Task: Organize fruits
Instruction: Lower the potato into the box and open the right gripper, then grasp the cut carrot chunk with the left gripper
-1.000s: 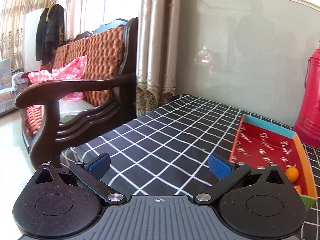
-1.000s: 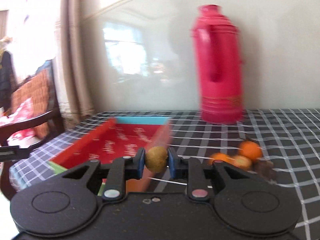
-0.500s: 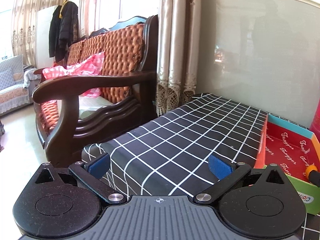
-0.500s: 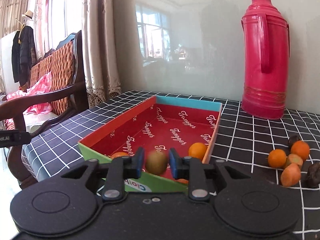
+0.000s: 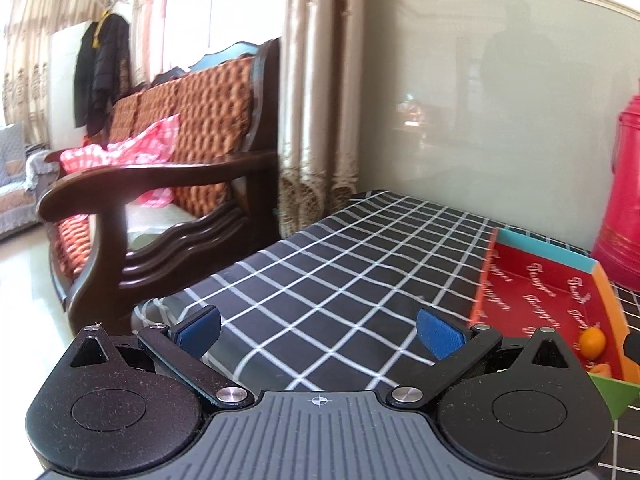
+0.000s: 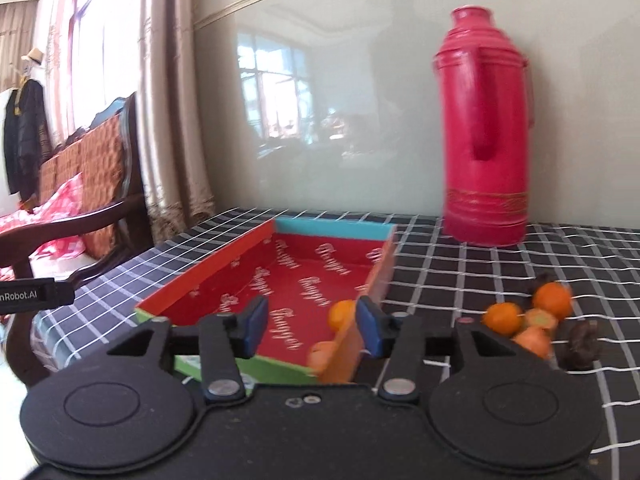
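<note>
A red cardboard box (image 6: 304, 280) with a teal far wall sits on the checked tablecloth. My right gripper (image 6: 312, 322) hovers over the box's near right corner; its jaws are opening and nothing is between them. Two orange fruits (image 6: 340, 314) lie inside by the right wall. The brownish fruit it carried is out of sight. A pile of loose oranges (image 6: 520, 316) and dark fruits (image 6: 582, 346) lies right of the box. My left gripper (image 5: 318, 328) stands open and empty over bare cloth, left of the box (image 5: 536, 296), where one orange (image 5: 592, 342) shows.
A tall red thermos (image 6: 484, 136) stands at the back against the glossy wall. A wooden sofa (image 5: 160, 184) with orange cushions and a pink cloth sits off the table's left edge, beside curtains (image 5: 320, 96). The table's left edge (image 5: 192, 292) drops near my left gripper.
My right gripper was shut on a round brownish fruit over the box; its jaws have parted and the fruit is gone from between them. The left view swung left, then back.
</note>
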The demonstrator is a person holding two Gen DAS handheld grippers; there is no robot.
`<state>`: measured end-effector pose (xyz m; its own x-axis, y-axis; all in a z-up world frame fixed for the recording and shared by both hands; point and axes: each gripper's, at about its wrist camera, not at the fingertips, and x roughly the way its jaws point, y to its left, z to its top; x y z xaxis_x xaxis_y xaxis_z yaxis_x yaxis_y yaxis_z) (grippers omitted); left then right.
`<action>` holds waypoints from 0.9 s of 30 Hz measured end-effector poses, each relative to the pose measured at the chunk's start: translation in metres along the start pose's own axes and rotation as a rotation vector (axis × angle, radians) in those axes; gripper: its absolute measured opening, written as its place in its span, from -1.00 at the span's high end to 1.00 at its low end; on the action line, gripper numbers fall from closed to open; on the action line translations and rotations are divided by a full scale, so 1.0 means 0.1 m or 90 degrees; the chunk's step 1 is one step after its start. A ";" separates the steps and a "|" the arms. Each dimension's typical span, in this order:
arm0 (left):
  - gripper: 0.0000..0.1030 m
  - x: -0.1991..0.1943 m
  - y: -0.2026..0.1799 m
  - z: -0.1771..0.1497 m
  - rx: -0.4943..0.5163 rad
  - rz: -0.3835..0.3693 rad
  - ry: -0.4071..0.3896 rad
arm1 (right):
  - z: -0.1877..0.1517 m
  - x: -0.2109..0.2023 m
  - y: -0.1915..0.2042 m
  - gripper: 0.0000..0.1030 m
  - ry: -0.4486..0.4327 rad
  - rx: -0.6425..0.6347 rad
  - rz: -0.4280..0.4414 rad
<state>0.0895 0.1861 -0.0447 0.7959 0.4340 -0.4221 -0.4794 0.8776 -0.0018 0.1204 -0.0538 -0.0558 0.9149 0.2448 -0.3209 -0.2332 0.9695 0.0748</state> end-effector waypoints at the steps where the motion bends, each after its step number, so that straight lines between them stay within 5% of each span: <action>1: -1.00 -0.02 -0.06 0.01 0.006 -0.005 -0.003 | 0.00 -0.03 -0.04 -0.16 -0.008 0.004 -0.012; 10: -1.00 -0.23 -0.71 -0.02 0.069 -0.108 -0.033 | -0.03 -0.28 -0.58 -0.40 -0.027 0.040 -0.146; 16: -1.00 -0.37 -1.28 -0.11 0.128 -0.203 -0.035 | -0.12 -0.47 -1.03 -0.56 -0.025 0.061 -0.296; 27: -1.00 -0.55 -2.40 -0.47 0.236 -0.326 -0.007 | -0.26 -0.84 -1.71 -0.56 -0.027 0.141 -0.397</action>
<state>0.1429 -0.0578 -0.0639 0.8952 -0.0592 -0.4417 0.1213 0.9861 0.1137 0.0750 -0.2401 -0.0664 0.8698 -0.3670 -0.3298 0.4132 0.9071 0.0803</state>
